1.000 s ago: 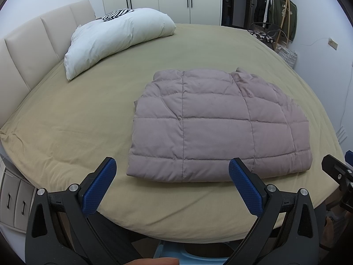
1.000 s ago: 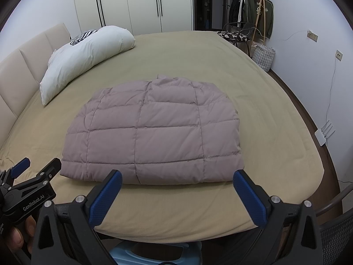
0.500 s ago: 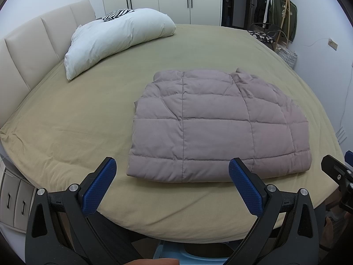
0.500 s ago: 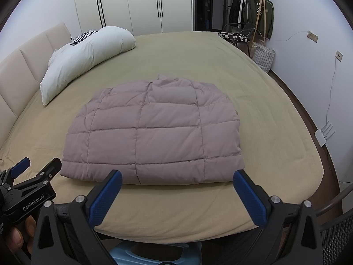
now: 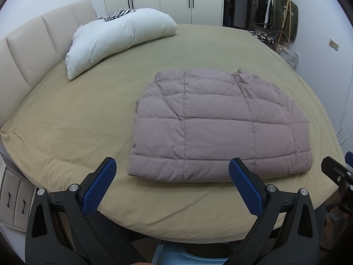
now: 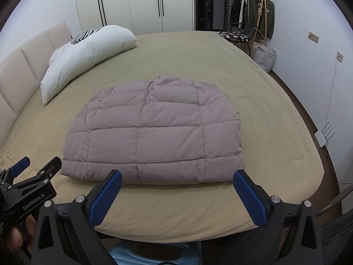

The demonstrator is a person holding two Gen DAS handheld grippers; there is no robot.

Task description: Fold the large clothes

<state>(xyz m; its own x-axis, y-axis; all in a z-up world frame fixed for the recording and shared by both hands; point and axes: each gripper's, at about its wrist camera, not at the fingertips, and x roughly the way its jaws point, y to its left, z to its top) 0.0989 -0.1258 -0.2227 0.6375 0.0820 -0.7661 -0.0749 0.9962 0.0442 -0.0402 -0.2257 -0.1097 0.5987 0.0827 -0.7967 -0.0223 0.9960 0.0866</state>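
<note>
Near the bed's [image 6: 275, 119] front edge, the quilted mauve jacket [image 6: 154, 132] lay folded in a compact rectangle, unmoved over the last second — both the left gripper [image 5: 172, 185] and right gripper [image 6: 176, 196] hung spread wide and empty, suggesting the fold was finished.

You stood at the edge of a wide bed with an olive-tan sheet [image 6: 253, 92], its padded beige headboard [image 5: 33, 50] running along your left. A long white pillow [image 5: 119, 37] lay by that headboard, a zebra-striped cushion [image 5: 118, 14] tucked behind it. White wardrobe doors with slim black handles [image 6: 141, 2] filled the far wall. In the right corner a wooden clothes rack hung with dark green garments [image 6: 262, 11] stood beside a checked white basket [image 6: 264, 57], and dark wood flooring [image 6: 308, 114] ran under plain white walls.
</note>
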